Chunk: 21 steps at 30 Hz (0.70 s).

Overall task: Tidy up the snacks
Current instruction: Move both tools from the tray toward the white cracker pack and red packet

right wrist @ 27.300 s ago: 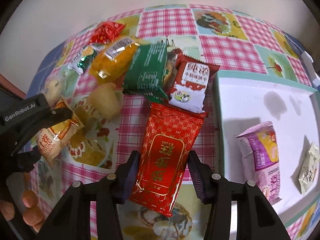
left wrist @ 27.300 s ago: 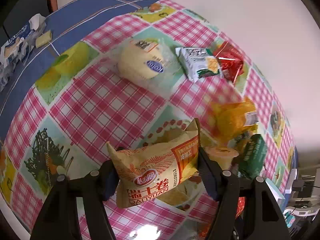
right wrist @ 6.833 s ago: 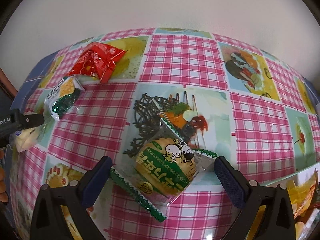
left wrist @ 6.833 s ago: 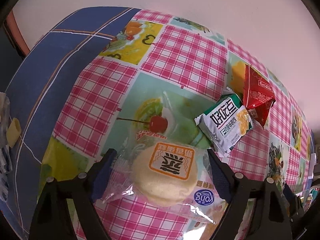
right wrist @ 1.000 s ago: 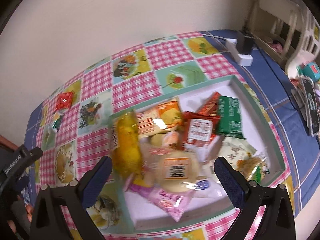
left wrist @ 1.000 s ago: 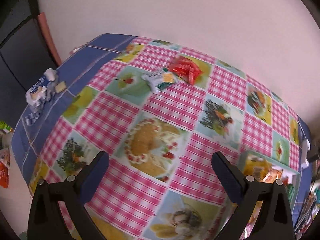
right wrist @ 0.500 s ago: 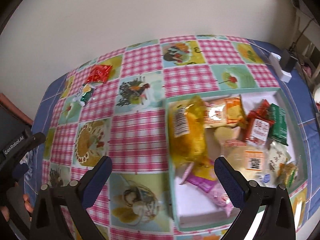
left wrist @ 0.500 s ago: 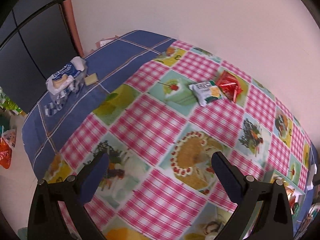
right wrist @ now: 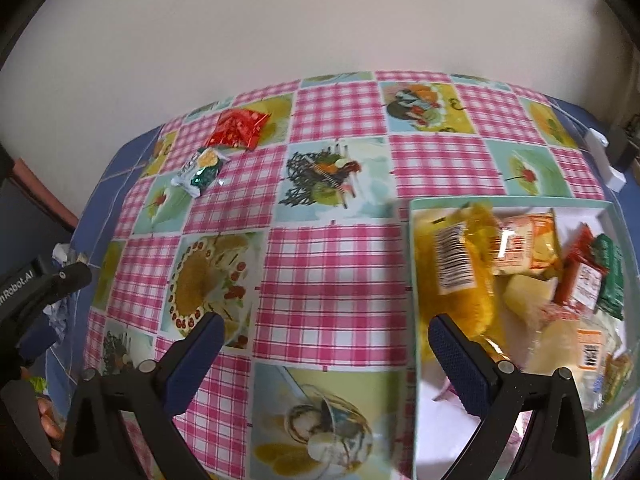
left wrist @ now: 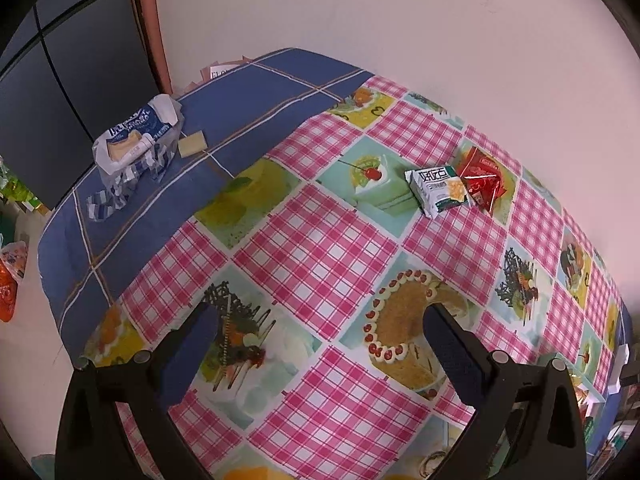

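Two snacks lie loose on the checked tablecloth near the far wall: a white-and-green packet (left wrist: 438, 192) and a red packet (left wrist: 482, 178) touching its right side. Both also show in the right wrist view, the green packet (right wrist: 200, 172) and the red packet (right wrist: 236, 128), far left. A white tray (right wrist: 416, 420) with a green rim at the right holds several snacks, among them a yellow bag (right wrist: 452, 256). My left gripper (left wrist: 320, 356) is open and empty above the cloth, well short of the packets. My right gripper (right wrist: 324, 356) is open and empty, left of the tray.
An opened blue-and-white bag (left wrist: 136, 140) and a small yellow piece (left wrist: 192, 144) lie on the blue cloth at the left. A white power strip (right wrist: 604, 156) sits at the far right edge. The left gripper's body (right wrist: 36, 292) shows at the left.
Both grippers have swung left. The two loose packets have come nearer in the left wrist view. The tray has slid toward the right edge of the right wrist view.
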Tool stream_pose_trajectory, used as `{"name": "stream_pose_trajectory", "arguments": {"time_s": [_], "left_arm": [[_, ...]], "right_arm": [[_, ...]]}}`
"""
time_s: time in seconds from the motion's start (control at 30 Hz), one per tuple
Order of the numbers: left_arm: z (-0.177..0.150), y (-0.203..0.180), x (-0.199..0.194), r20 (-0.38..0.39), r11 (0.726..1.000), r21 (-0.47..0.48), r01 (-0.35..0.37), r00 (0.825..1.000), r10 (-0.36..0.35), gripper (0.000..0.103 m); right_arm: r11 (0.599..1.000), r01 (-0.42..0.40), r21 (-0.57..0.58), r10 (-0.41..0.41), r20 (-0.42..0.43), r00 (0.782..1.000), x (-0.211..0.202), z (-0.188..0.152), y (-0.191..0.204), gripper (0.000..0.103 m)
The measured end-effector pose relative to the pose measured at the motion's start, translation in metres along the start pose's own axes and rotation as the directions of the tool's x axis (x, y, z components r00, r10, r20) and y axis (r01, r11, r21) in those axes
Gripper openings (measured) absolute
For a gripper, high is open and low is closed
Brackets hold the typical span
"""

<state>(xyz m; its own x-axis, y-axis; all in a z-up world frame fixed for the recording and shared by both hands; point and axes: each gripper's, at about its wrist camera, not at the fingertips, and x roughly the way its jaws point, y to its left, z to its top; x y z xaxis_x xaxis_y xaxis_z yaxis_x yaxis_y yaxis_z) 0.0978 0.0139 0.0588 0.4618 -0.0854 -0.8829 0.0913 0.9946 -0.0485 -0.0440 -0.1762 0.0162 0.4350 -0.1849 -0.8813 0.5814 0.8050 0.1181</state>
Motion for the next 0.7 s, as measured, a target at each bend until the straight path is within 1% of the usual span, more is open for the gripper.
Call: {"name": "stream_pose_trajectory", "arguments": {"time_s": [0.1, 0.23, 0.4, 0.47, 0.53, 0.7], "left_arm": [[0.001, -0.002, 0.008, -0.005, 1.000, 0.005, -0.006, 1.000, 0.006, 0.102], [0.004, -0.008, 0.018, -0.008, 1.000, 0.017, -0.009, 1.000, 0.009, 0.102], [0.010, -0.014, 0.026, -0.004, 1.000, 0.014, 0.018, 1.000, -0.017, 0.102], [0.012, -0.015, 0.029, 0.012, 1.000, 0.009, 0.025, 1.000, -0.026, 0.102], [0.015, -0.016, 0.036, 0.013, 1.000, 0.013, 0.020, 1.000, -0.020, 0.102], [0.023, -0.017, 0.044, 0.029, 0.999, 0.000, 0.048, 0.998, -0.048, 0.102]], "right_arm": [[1.000, -0.015, -0.006, 0.015, -0.004, 1.000, 0.008, 0.000, 0.004, 0.103], [0.999, -0.033, -0.021, 0.033, 0.010, 0.999, 0.012, 0.004, 0.009, 0.103], [0.999, -0.016, -0.052, 0.019, 0.043, 0.999, 0.015, 0.011, 0.014, 0.103], [0.998, -0.009, -0.063, 0.012, 0.046, 0.999, 0.018, 0.014, 0.016, 0.103], [0.997, -0.031, -0.066, 0.034, 0.044, 0.998, 0.022, 0.016, 0.016, 0.103], [0.997, -0.044, -0.063, 0.046, 0.037, 0.998, 0.032, 0.021, 0.018, 0.103]]}}
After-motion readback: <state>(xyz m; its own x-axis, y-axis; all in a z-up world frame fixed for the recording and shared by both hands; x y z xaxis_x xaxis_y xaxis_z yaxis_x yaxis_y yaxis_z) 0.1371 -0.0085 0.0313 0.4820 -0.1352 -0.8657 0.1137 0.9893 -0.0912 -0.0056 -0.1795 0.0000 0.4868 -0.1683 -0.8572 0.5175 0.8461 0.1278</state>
